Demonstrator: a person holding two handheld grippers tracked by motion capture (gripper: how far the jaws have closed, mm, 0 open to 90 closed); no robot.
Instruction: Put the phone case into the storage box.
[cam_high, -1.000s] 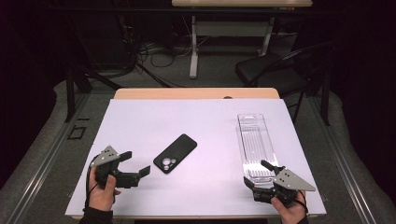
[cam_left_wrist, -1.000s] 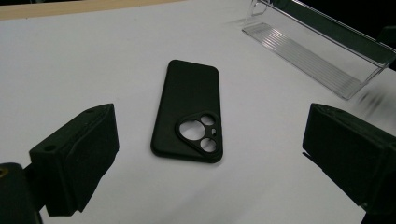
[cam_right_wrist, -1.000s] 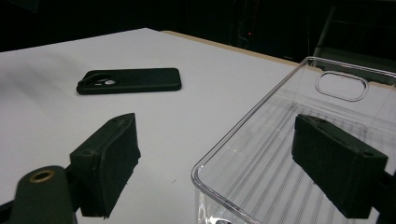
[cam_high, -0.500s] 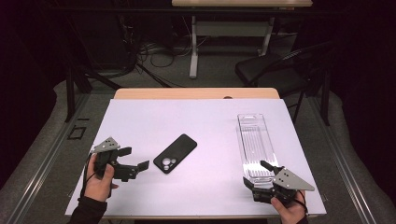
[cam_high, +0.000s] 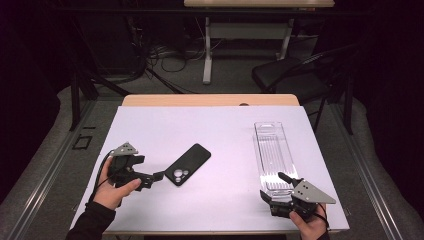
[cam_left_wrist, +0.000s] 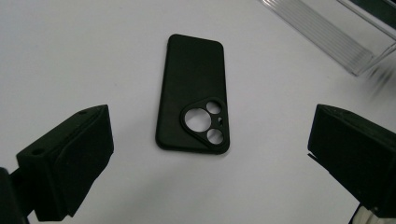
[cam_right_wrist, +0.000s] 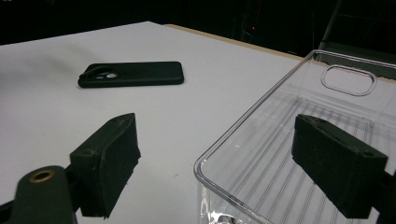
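Note:
A black phone case (cam_high: 187, 164) lies camera cutout up, left of the middle of the white table (cam_high: 225, 125). My left gripper (cam_high: 150, 168) is just to its left, open and aimed at it. In the left gripper view the case (cam_left_wrist: 194, 88) lies flat ahead, between the wide jaws of the left gripper (cam_left_wrist: 210, 140) and untouched. A clear plastic tray (cam_high: 272, 150) stands empty at the right. My right gripper (cam_high: 273, 186) is open at its near end. In the right gripper view the tray's near corner (cam_right_wrist: 205, 163) stands between the jaws of the right gripper (cam_right_wrist: 217, 135).
The table's front edge runs close to both hands. Beyond the far edge stand a dark chair (cam_high: 300, 75) and another table's legs (cam_high: 207, 50), with cables on the floor. The phone case (cam_right_wrist: 135, 73) also lies far left in the right gripper view.
My left gripper has moved up and to the right, closer to the phone case's near end. The right gripper, the case and the tray have stayed put.

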